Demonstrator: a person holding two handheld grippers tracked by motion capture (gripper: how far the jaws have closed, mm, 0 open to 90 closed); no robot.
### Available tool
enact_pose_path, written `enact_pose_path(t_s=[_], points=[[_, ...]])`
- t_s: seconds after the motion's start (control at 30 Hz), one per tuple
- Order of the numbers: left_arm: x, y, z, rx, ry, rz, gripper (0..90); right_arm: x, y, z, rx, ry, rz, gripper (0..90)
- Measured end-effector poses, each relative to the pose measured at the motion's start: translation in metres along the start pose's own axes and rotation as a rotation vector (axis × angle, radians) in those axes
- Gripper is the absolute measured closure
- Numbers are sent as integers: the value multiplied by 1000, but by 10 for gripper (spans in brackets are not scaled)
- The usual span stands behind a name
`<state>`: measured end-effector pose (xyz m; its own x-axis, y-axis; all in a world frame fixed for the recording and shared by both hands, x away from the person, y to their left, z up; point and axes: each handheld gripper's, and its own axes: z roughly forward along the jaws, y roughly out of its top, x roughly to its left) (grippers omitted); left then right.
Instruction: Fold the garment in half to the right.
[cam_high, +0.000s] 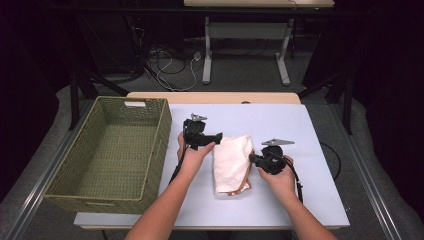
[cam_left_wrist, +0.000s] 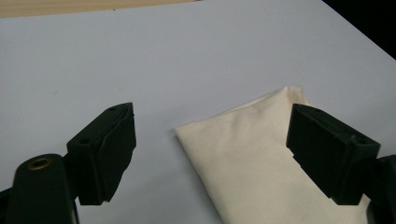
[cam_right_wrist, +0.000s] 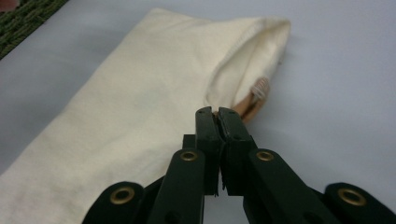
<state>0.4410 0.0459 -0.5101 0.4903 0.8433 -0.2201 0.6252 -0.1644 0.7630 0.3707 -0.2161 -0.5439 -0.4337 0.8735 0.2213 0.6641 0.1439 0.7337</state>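
A folded cream cloth (cam_high: 231, 162) lies on the white table top (cam_high: 280, 125), with a tan strap (cam_right_wrist: 250, 109) poking out of one end. My left gripper (cam_high: 210, 139) hovers at the cloth's far left corner. In the left gripper view its jaws stand wide open (cam_left_wrist: 210, 149) over that corner of the cloth (cam_left_wrist: 261, 158), pressing on nothing. My right gripper (cam_high: 251, 159) is at the cloth's right edge. In the right gripper view its jaws are shut together (cam_right_wrist: 215, 114), tips against the cloth's (cam_right_wrist: 154, 93) hem by the strap, with nothing seen between them.
A deep woven green basket (cam_high: 100, 202) stands at the table's left side, close to the left hand. Bare table lies behind and to the right of the cloth. Beyond the table are desk legs and cables on the floor.
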Motion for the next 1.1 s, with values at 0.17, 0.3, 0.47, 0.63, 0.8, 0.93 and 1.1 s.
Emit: enact_pose_path(t_s=[0.17, 0.3, 0.47, 0.63, 0.8, 0.93, 1.1], points=[[1, -1, 3, 7, 0, -7, 162, -6, -6, -1, 29, -30, 29, 863], [1, -1, 4, 11, 1, -5, 162, -6, -9, -6, 18, -39, 12, 835], [2, -1, 5, 11, -5, -7, 163, -6, -12, -11, -11, -64, -2, 772], [1, 0, 5, 9, -13, -15, 166, -4, -13, -15, -34, -72, -35, 658], [0, 4, 6, 13, -37, -25, 173, -1, -11, -21, -82, -40, -104, 552], [-1, 7, 7, 13, -51, -11, 188, 2, -9, -24, -120, -13, -136, 520], [-2, 11, 10, 31, -75, 8, 214, 6, -6, -26, -120, 7, -164, 493]])
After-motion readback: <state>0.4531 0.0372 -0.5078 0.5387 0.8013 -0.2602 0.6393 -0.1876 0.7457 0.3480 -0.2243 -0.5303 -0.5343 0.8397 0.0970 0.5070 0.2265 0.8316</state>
